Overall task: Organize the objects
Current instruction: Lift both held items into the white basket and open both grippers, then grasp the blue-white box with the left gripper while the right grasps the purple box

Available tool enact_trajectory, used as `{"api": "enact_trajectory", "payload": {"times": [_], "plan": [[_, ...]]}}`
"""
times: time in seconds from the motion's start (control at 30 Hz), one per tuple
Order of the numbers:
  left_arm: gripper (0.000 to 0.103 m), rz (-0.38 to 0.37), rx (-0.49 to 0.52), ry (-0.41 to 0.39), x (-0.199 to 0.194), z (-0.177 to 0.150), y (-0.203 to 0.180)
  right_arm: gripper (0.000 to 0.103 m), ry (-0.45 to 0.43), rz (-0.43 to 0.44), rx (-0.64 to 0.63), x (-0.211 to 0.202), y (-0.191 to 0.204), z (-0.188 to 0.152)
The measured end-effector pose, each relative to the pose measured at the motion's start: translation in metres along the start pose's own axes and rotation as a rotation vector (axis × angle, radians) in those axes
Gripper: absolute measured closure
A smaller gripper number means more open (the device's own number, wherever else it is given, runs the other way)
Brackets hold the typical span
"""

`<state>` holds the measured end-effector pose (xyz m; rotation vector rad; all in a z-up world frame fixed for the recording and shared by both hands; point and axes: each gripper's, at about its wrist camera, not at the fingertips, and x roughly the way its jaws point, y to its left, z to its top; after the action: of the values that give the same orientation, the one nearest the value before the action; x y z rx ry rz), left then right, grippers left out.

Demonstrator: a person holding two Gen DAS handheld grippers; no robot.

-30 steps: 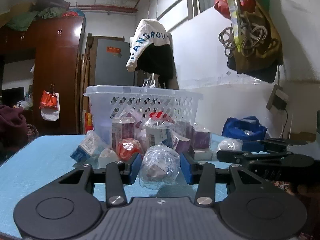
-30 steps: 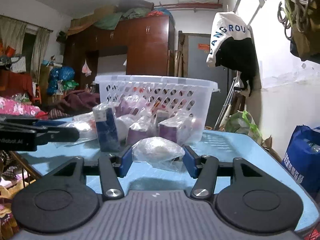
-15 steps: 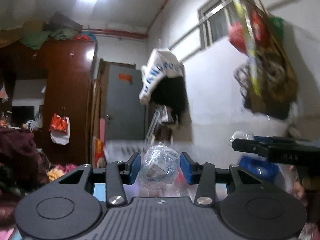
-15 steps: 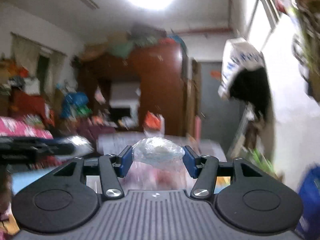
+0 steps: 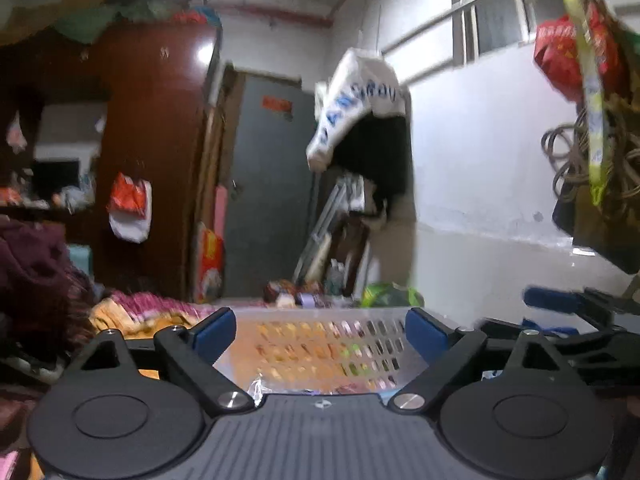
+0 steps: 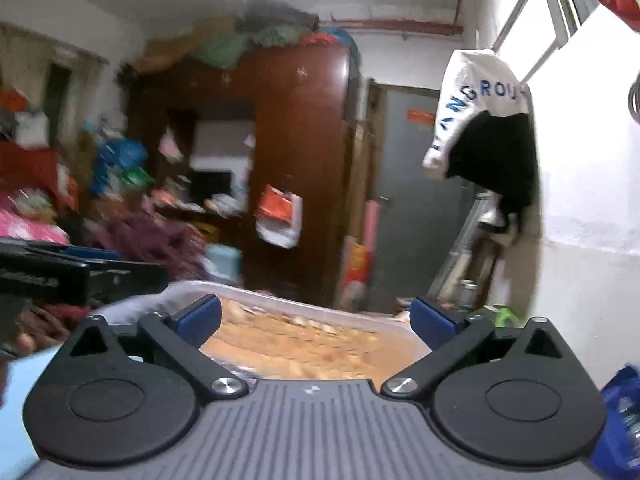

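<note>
My left gripper (image 5: 319, 336) hovers above the white lattice basket (image 5: 320, 313). Its blue pads (image 5: 212, 334) stand far apart, the jaws are opening, and nothing is between them. A scrap of clear plastic wrap (image 5: 256, 386) shows just below, at the edge of the gripper body. My right gripper (image 6: 316, 320) also hangs over the basket's rim (image 6: 280, 299), its jaws opening with nothing between the pads (image 6: 434, 322). The basket's inside is a blurred orange mass. Each gripper shows at the edge of the other's view.
A brown wardrobe (image 6: 296, 168) and a grey door (image 5: 268, 184) stand behind the basket. A white and black jacket (image 5: 360, 120) hangs on a rail. Bags and cords (image 5: 592, 152) hang on the right wall. A blue bag (image 6: 620, 408) sits low right; the blue tabletop (image 6: 16, 384) shows low left.
Both grippers rose from the table to above the basket, each carrying a plastic-wrapped bundle. Now both have opened wide and the bundles are gone from between their pads.
</note>
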<state>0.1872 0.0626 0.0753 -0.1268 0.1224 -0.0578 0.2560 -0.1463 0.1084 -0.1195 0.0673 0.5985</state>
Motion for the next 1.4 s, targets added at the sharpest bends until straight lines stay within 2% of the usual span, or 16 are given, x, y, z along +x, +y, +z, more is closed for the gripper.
{"api": "enact_trajectory", "payload": {"times": [0.07, 0.17, 0.23, 0.37, 0.43, 0.57, 0.63, 0.7, 0.9, 1.0, 1.03, 1.07, 1.1, 1.13, 1.3, 1.4], "plan": [[0.009, 0.001, 0.006, -0.009, -0.027, -0.009, 0.005, 0.000, -0.005, 0.040, 0.033, -0.027, -0.004, -0.013], [0.009, 0.033, -0.003, 0.056, -0.051, -0.030, 0.017, 0.000, 0.071, 0.003, 0.067, -0.054, -0.007, -0.046], [0.009, 0.057, -0.002, 0.108, -0.054, -0.046, 0.025, 0.000, 0.131, 0.007, 0.069, -0.063, -0.009, -0.073], [0.010, 0.097, 0.008, 0.204, -0.039, -0.069, 0.039, 0.002, 0.190, 0.054, 0.096, -0.058, -0.010, -0.093], [0.010, 0.110, -0.005, 0.244, -0.030, -0.075, 0.047, 0.018, 0.224, 0.073, 0.077, -0.050, -0.005, -0.094], [0.012, 0.080, -0.068, 0.331, -0.019, -0.083, 0.065, 0.036, 0.276, 0.095, 0.078, -0.038, -0.002, -0.097], [0.012, 0.067, -0.056, 0.364, -0.014, -0.085, 0.065, 0.048, 0.289, 0.096, 0.096, -0.035, -0.004, -0.097], [0.012, 0.078, -0.025, 0.387, -0.012, -0.087, 0.060, 0.051, 0.298, 0.066, 0.076, -0.037, -0.004, -0.099], [0.012, 0.127, 0.028, 0.488, 0.005, -0.091, 0.053, 0.049, 0.332, 0.032, 0.095, -0.035, -0.009, -0.105], [0.018, 0.121, 0.005, 0.507, 0.005, -0.091, 0.059, 0.055, 0.334, -0.016, 0.077, -0.031, -0.009, -0.106], [0.025, 0.130, 0.013, 0.504, 0.004, -0.091, 0.059, 0.058, 0.343, -0.010, 0.086, -0.030, -0.010, -0.108], [0.040, 0.136, 0.020, 0.499, 0.002, -0.090, 0.058, 0.058, 0.336, -0.002, 0.092, -0.032, -0.012, -0.107], [0.049, 0.143, 0.032, 0.491, 0.001, -0.090, 0.055, 0.058, 0.320, -0.007, 0.101, -0.035, -0.013, -0.108], [0.055, 0.134, 0.029, 0.481, -0.002, -0.091, 0.055, 0.058, 0.300, -0.019, 0.105, -0.039, -0.014, -0.108], [0.055, 0.072, -0.076, 0.386, -0.017, -0.091, 0.069, 0.059, 0.220, -0.007, 0.144, -0.051, -0.021, -0.107], [0.055, 0.052, -0.057, 0.319, -0.027, -0.091, 0.066, 0.059, 0.185, 0.018, 0.195, -0.055, -0.029, -0.107]]}}
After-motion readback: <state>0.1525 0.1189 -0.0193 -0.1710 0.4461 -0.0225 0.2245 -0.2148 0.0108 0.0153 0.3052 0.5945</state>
